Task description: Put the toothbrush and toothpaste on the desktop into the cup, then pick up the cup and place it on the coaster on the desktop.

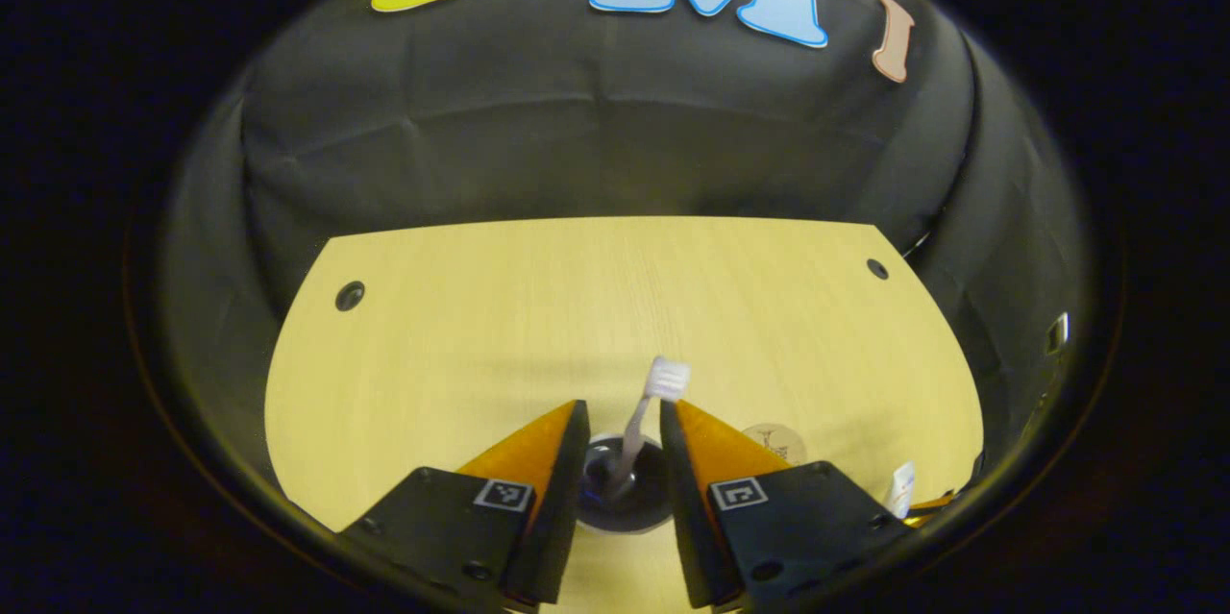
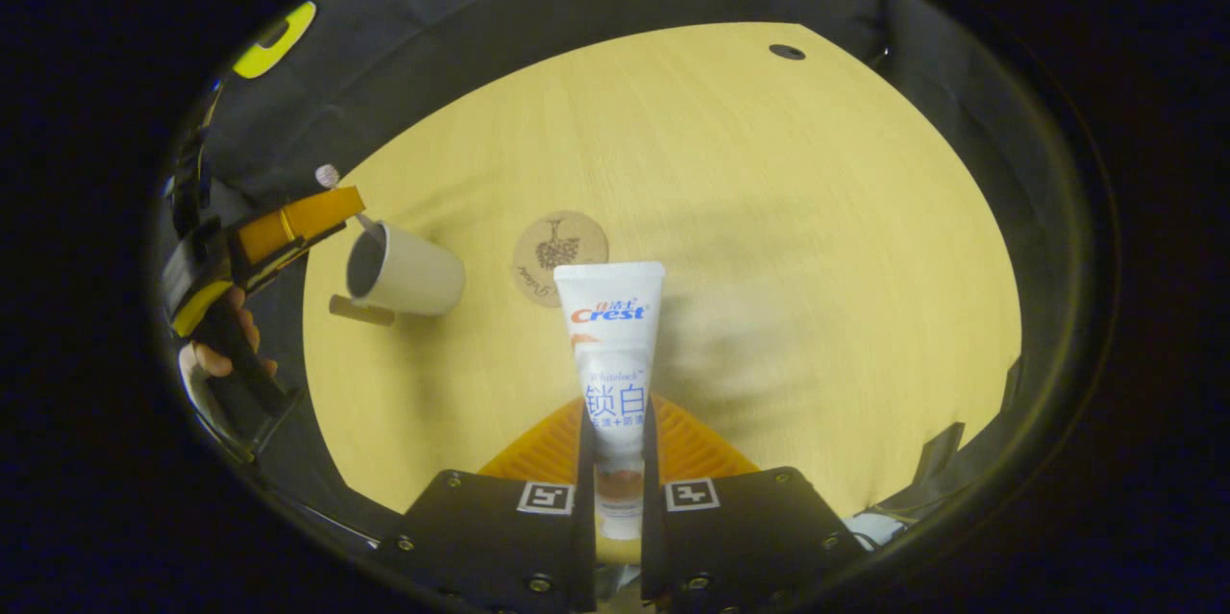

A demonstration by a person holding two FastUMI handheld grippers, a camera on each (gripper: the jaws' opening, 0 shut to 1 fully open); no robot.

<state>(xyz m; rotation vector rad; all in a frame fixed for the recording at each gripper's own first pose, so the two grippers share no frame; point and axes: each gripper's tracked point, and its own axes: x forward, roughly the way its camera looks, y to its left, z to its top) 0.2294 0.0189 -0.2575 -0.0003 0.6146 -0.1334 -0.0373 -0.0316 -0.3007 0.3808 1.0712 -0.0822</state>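
Note:
Seen from above in the left gripper view, the cup sits between my left gripper's fingers. The white toothbrush stands in it, head up, with a gap on both sides, so this gripper is open. In the right gripper view, my right gripper is shut on the white toothpaste tube, held above the desktop. Farther left, the left gripper hovers over the pale cup, and the toothbrush head pokes up past it. The round brown coaster lies just right of the cup.
The light wooden desktop has small dark holes near its far corners and ends at the black cloth wall. A person's hand holds the left gripper at the left edge. The coaster and toothpaste tip show at lower right.

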